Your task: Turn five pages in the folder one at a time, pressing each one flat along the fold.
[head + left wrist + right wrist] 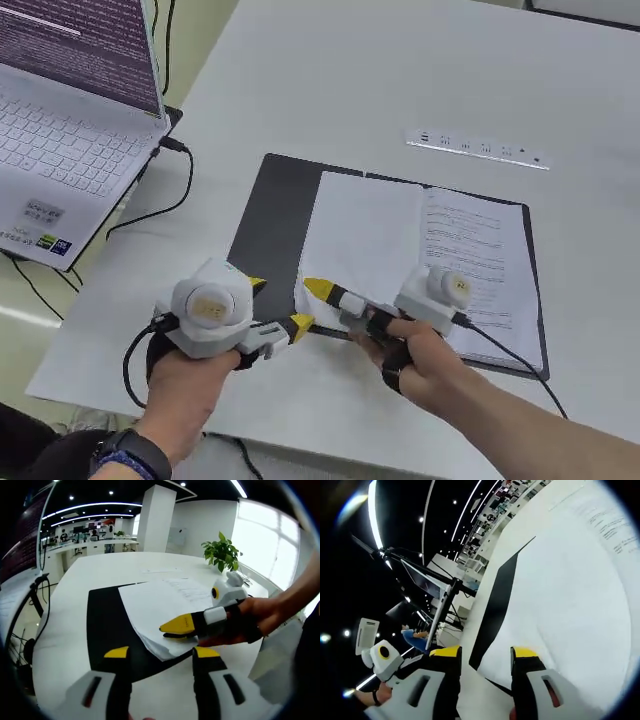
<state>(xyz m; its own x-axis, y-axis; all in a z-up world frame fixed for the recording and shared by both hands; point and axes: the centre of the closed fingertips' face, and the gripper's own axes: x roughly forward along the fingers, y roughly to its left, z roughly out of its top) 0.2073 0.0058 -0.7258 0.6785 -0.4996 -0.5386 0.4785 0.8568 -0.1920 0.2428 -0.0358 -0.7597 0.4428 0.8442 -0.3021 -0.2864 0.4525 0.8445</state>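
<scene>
Nearest, the left gripper (279, 304) hangs open by the near edge of the folder (262, 215), while the right gripper (320, 290), jaws parted, seemingly straddles the near-left corner of the top page (360, 235) and should pinch one sheet only.

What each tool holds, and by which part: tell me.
Nothing is held. The left tool is open, by the near edge of the folder. The right tool is open too, tips at the near corner of the top page, not clamped on it.

I can read no text at this resolution. Print lines on the right-hand page (478, 250) and the laptop screen (70, 45) are too small. The laptop's stickers (45, 228) are blurred.
</scene>
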